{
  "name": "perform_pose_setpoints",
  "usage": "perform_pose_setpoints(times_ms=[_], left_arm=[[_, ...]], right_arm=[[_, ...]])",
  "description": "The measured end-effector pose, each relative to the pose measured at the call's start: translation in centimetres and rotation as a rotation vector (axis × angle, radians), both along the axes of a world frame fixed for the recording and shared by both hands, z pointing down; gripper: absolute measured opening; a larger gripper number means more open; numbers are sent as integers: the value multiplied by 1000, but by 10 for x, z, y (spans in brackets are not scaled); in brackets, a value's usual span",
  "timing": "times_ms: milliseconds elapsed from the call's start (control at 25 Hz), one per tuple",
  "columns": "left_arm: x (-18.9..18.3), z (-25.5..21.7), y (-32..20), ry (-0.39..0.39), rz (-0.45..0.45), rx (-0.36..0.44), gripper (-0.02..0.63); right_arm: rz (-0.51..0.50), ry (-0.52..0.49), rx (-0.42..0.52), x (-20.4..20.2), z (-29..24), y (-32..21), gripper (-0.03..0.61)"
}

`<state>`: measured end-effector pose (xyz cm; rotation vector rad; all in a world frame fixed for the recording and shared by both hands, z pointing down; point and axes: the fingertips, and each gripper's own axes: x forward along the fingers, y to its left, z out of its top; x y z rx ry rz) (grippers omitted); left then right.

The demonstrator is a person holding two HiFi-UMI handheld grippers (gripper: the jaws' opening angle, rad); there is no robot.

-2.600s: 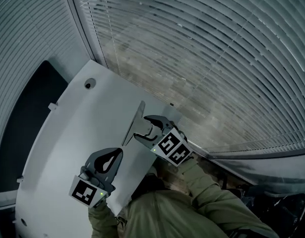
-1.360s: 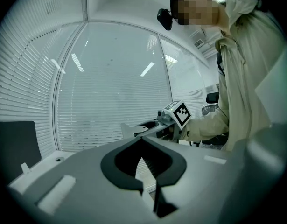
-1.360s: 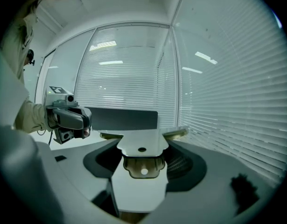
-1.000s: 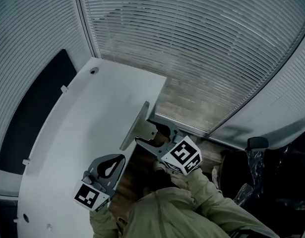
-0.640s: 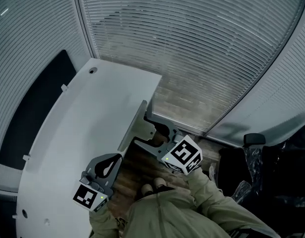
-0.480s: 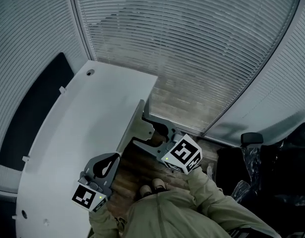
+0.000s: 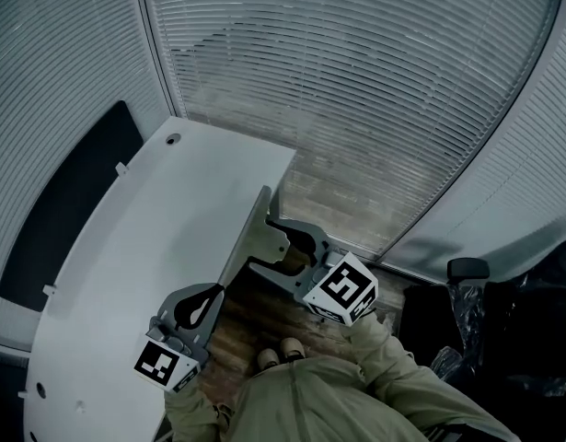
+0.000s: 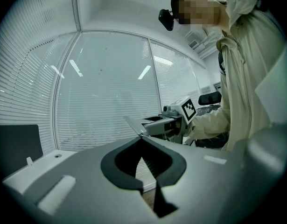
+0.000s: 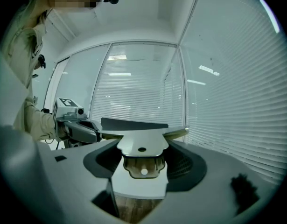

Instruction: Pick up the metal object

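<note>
Spread wide, the right tool [image 7: 281, 250], with both pads pressed on the flat sides of the metal piece [image 9: 141, 146]. Lifted clear of the table [image 7: 144, 238], just past its edge, over the wood floor [image 7: 250, 330].

Looks hard and stiff, with no bend in it. Probably a bit heavy for its size. Smooth too, so likely slippery. Long thin bar across the far end, sticking out both ways past the tool. Might tip or swing because of that. Best to hold by the wide flat plate near the middle, as now, and not by the thin bar.

Left tool [image 7: 213, 293] pinched closed with nothing in it, at the table's near edge, close to the right one but apart.

No box, bowl or bin to be seen anywhere. Window blinds [image 7: 356, 81] all around.
</note>
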<state>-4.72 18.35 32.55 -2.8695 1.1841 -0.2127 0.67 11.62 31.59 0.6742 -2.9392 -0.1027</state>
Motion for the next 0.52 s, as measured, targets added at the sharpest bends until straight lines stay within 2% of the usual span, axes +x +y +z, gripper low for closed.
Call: perform_pose_setpoints(times_ms=[160, 520], left_arm=[[6, -2, -5, -11, 0, 23, 5], [14, 1, -13, -20, 3, 16, 5]], right_arm=[[-4, -6, -1, 6, 0, -4, 299], [2, -10, 1, 14, 2, -12, 299]])
